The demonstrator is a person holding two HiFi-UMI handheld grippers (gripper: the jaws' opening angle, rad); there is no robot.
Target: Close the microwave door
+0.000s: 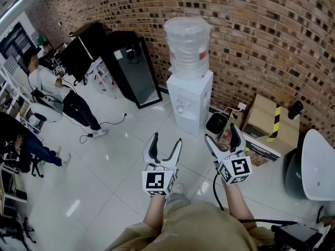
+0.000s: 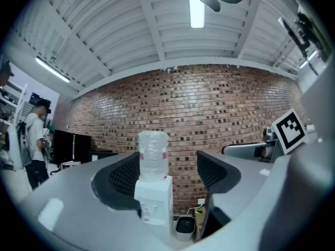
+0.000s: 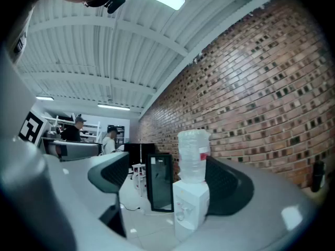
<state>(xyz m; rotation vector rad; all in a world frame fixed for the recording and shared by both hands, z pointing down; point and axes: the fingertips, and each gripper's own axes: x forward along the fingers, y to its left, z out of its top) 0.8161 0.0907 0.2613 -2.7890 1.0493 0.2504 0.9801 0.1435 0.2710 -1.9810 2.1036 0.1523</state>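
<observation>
Head view shows the left gripper [image 1: 166, 140] and right gripper [image 1: 221, 133] level, both spread and empty, facing a water dispenser [image 1: 189, 95] by the wall [image 1: 261, 35]. No microwave appears, so they are probably only carried ready.

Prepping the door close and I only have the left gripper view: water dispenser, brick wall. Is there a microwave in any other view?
Observer: No microwave in any view. The head view shows a black glass-door cabinet left of the water dispenser.
Operator: Other gripper's state?
Observer: Jaws of the right gripper stand apart, nothing between them.
Operator: What's right of the dispenser?
Observer: A cardboard box with black-yellow striped tape, on the floor by the brick wall.
</observation>
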